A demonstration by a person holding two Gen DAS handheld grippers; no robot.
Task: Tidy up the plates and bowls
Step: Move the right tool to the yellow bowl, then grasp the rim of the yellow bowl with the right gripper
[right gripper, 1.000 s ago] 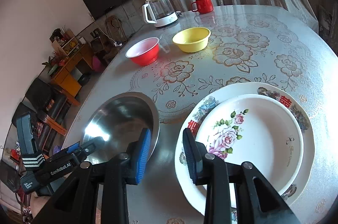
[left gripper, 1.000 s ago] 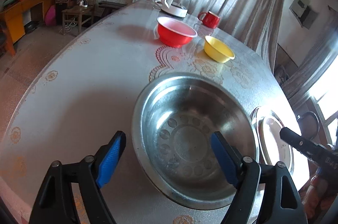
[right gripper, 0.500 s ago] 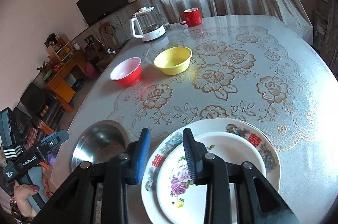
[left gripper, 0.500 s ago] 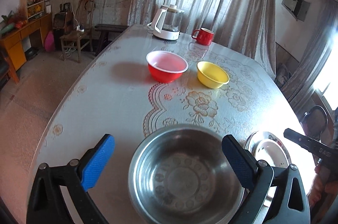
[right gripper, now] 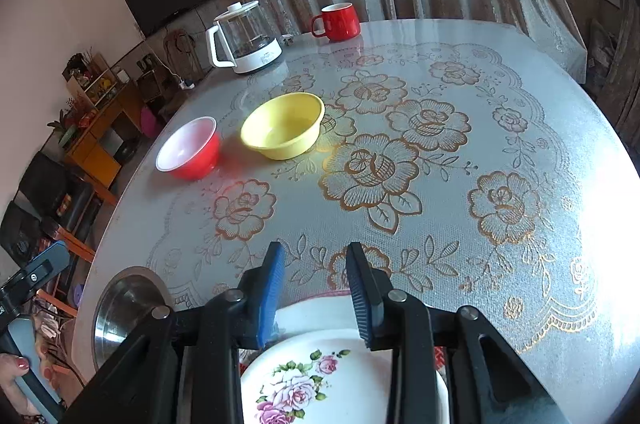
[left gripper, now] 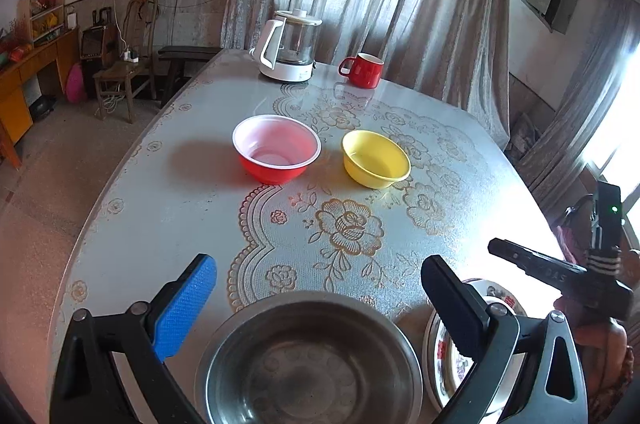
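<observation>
Hovering above the near edge of the tabletop (left gripper: 168, 208), the left gripper (left gripper: 316, 288) has its jaws spread wide and empty, with the steel bowl (left gripper: 308, 364) sitting just below and between them. The right gripper (right gripper: 314, 268) has its jaws part-way apart with nothing between them, above the floral plate (right gripper: 332, 376) — a smaller plate stacked on a larger one. Farther back, well apart from both, the red bowl (left gripper: 277, 149) and yellow bowl (left gripper: 376, 158) stand side by side

Steel bowl (left gripper: 312, 364) sits left of stacked plates (right gripper: 340, 380) on table (right gripper: 500, 128).
</observation>
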